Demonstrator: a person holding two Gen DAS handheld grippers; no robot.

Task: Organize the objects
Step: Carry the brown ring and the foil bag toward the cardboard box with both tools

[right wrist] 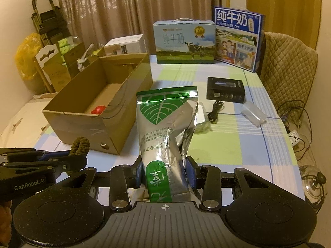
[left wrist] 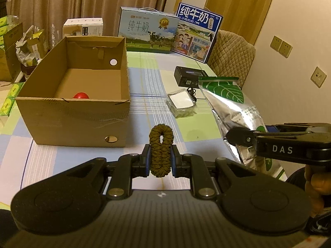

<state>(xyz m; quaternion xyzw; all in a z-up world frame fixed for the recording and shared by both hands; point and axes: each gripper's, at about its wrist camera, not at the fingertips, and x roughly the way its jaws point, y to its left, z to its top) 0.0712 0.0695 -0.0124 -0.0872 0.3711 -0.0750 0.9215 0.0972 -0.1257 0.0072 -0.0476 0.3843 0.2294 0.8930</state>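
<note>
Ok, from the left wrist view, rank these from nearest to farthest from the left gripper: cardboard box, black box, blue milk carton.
From the left gripper:
1. Cardboard box, just ahead on the left.
2. Black box, mid-table, ahead on the right.
3. Blue milk carton, at the table's far edge.

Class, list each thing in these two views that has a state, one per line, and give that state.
Left gripper: shut on the olive braided fabric ring.
Right gripper: shut on the silver foil pouch with green leaf, held off the table.
Brown cardboard box: open-topped, standing on the checked tablecloth.
Red round object: lying inside the box.
Black rectangular box: closed, flat on the cloth.
</note>
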